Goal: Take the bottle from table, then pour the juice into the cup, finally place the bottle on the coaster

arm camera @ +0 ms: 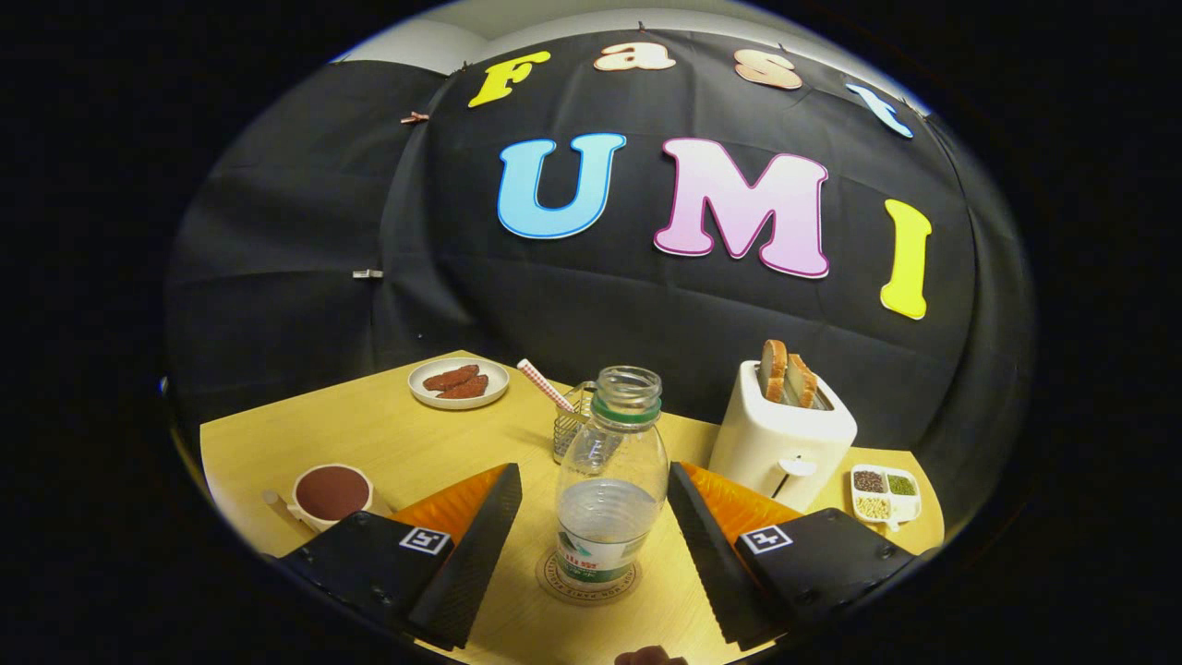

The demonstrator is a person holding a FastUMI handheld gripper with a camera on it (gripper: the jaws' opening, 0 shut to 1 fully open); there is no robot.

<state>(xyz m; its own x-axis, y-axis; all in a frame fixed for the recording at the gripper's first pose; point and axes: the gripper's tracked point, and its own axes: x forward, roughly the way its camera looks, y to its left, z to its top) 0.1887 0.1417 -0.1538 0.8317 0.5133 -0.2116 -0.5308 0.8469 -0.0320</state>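
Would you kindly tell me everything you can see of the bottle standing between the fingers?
The bottle is clear ribbed plastic with a green neck ring, no cap and a label band near its base. It holds a little clear liquid in its lower part. It stands upright on the round coaster on the wooden table. The gripper is open, its fingers flanking the bottle with gaps on both sides, not touching it.

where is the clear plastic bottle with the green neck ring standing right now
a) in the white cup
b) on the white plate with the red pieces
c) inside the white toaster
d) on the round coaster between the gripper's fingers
d: the clear plastic bottle stands upright on the round coaster, between the fingers of the open gripper, which are apart from it on both sides.
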